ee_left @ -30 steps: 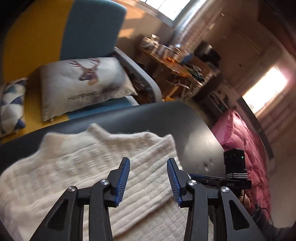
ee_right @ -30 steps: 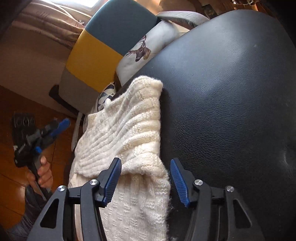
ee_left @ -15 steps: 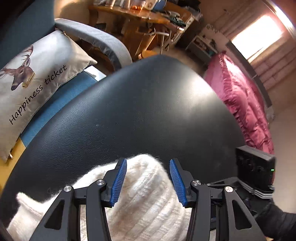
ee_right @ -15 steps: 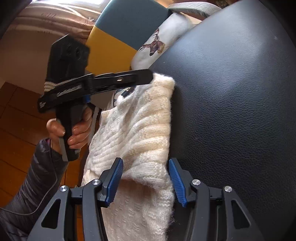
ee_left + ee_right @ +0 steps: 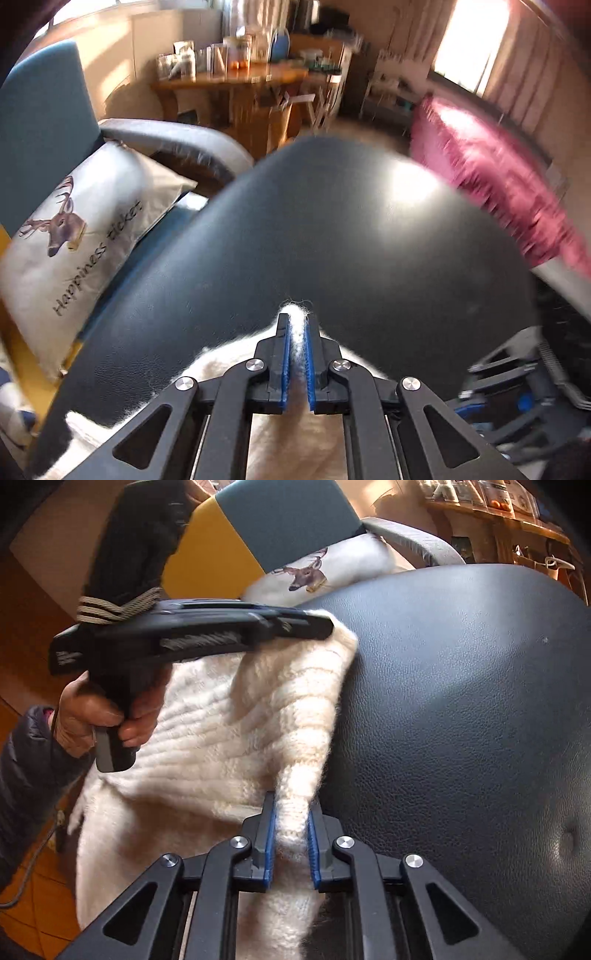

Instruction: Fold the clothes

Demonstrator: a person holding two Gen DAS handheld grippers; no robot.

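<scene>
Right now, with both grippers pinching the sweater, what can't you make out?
- Left wrist view: most of the sweater, hidden behind the left gripper.
- Left wrist view: right gripper, blurred at the edge.
- Right wrist view: sweater's lower part, cut by the bottom edge behind the right gripper.

You have one cream knit sweater (image 5: pixel 236 716) lying on one black leather surface (image 5: pixel 461 701), and two grippers on it: the left gripper (image 5: pixel 296 334) and the right gripper (image 5: pixel 290 819), each with two blue-padded fingers. One hand (image 5: pixel 99 716) is in view. Beyond sit one deer-print cushion (image 5: pixel 85 236), one pink bedspread (image 5: pixel 491 184) and one wooden table (image 5: pixel 236 79) (its clutter is too blurred to count).
</scene>
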